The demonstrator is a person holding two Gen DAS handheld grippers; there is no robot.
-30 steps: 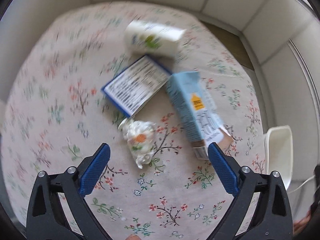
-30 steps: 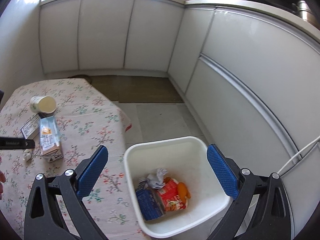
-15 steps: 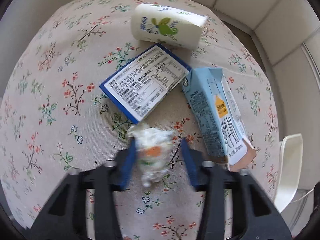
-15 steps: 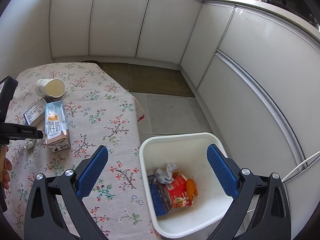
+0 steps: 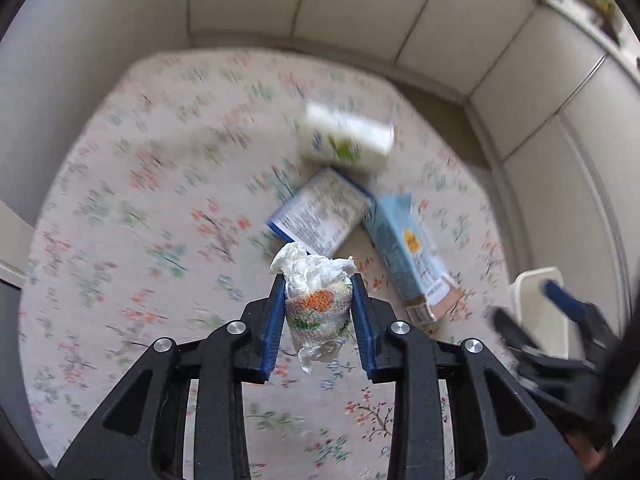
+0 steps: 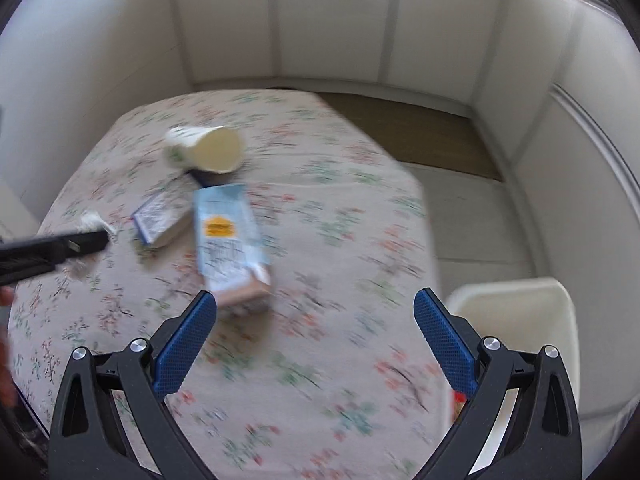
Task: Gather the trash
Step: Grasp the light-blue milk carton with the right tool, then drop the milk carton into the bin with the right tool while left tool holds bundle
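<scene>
Crumpled wrapper (image 5: 318,312): now clamped in the left tool (image 5: 318,322), whose jaws have just closed on it; lifted off the floral bench (image 5: 120,240). Right tool (image 6: 316,338): jaws apart, empty, swung from bin (image 6: 520,304) toward blue carton (image 6: 228,244). Carton, cup (image 6: 208,150), box (image 6: 160,220) remain on the bench.

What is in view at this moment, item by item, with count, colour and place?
crumpled wrapper: 1, clear and white with orange and green print, clamped in the left claw above the table
paper cup: 1, white with green print, on its side, far end of the table
flat box: 1, blue-edged, white label up, beside the cup
drink carton: 1, light blue, lying mid-table
tablecloth: 1, floral, over the table
bin: 1, white, right of the table
left claw: 1, shut on the wrapper
right claw: 1, open, empty, over the table
</scene>
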